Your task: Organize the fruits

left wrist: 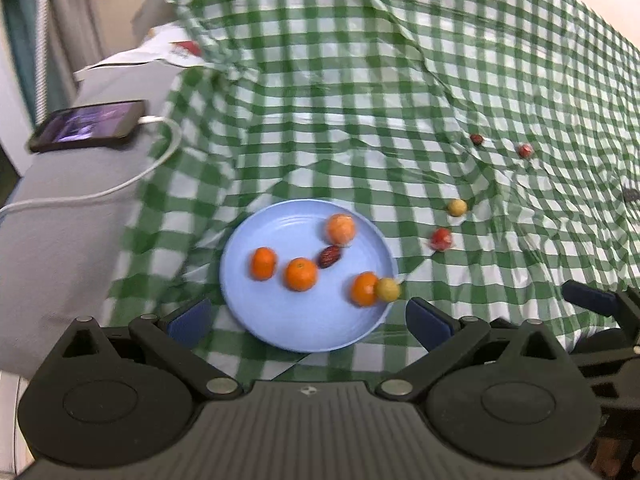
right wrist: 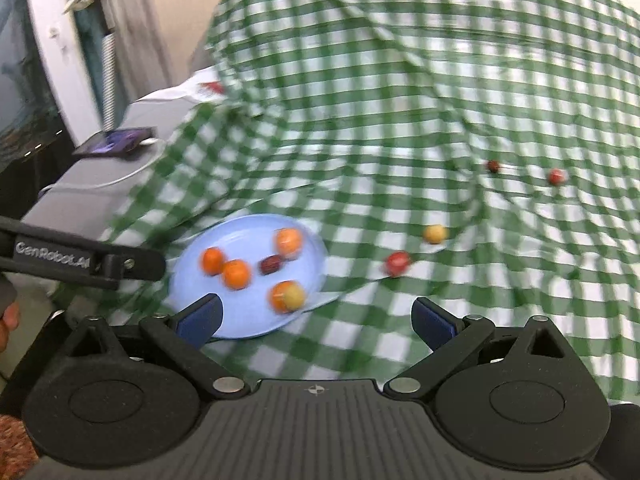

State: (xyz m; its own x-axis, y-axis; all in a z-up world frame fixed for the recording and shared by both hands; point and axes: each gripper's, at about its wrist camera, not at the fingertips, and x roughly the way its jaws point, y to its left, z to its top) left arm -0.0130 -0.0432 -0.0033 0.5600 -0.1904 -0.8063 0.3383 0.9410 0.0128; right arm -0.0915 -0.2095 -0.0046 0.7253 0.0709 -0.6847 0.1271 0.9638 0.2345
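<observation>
Both hand-held grippers, left (left wrist: 308,320) and right (right wrist: 316,320), were spread and empty; the loose small round red fruit (right wrist: 397,263) lay on the green-checked cloth surface (right wrist: 520,300) ahead-right of the right one, beyond the pale blue round plate's (right wrist: 248,320) right rim, probably the nearer reach.

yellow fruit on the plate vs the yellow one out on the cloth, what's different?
The yellow fruit on the plate sits near the rim of the blue plate, against an orange. The yellow fruit on the cloth lies on the checked cloth with clear cloth around it, a red fruit nearby but apart. Both are small, round and pale yellow.
</observation>
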